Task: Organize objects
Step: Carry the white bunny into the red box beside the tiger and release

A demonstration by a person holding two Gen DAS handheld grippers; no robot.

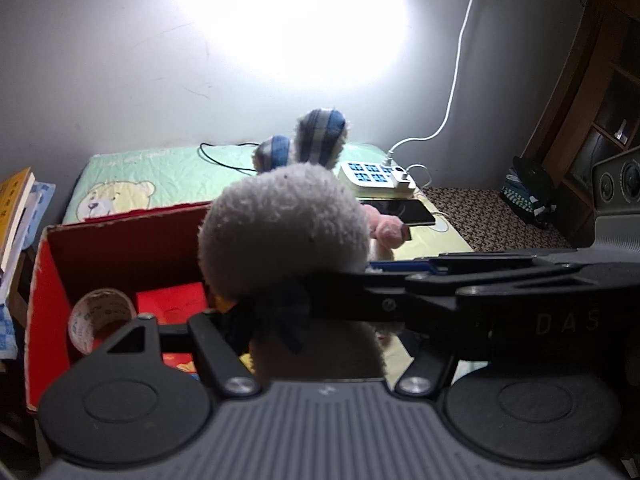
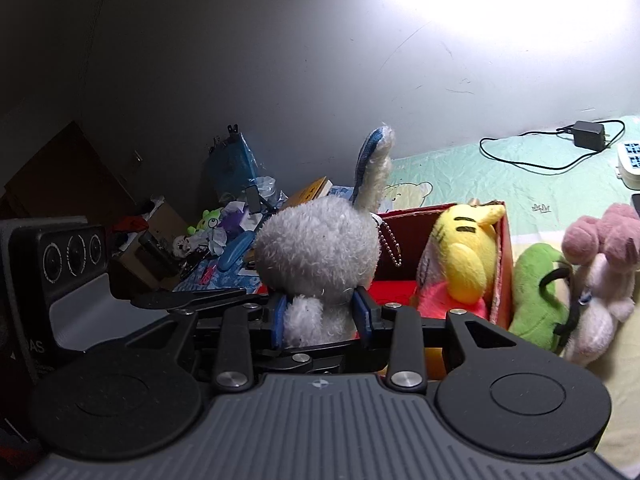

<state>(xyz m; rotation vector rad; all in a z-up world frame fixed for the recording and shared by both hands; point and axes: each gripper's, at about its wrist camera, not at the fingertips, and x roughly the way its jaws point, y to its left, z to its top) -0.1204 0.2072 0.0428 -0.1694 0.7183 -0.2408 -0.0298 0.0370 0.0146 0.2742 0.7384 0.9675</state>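
Observation:
A grey plush rabbit (image 1: 284,224) with blue checked ears fills the middle of the left wrist view, held over the near edge of a red cardboard box (image 1: 52,280). My right gripper (image 2: 320,318) is shut on the rabbit's neck (image 2: 316,264), blue pads on both sides. It reaches across the left wrist view from the right. My left gripper (image 1: 280,332) sits right under the rabbit; the plush hides its fingertips. The box holds a tape roll (image 1: 100,318), red packets (image 1: 172,300) and a yellow plush (image 2: 468,256).
A green plush (image 2: 536,292) and a pink plush (image 2: 600,280) lie right of the box on the bed. A white power strip (image 1: 376,178), a phone (image 1: 404,212) and a black charger (image 2: 588,136) lie farther back. Books (image 1: 16,216) and clutter stand at the left.

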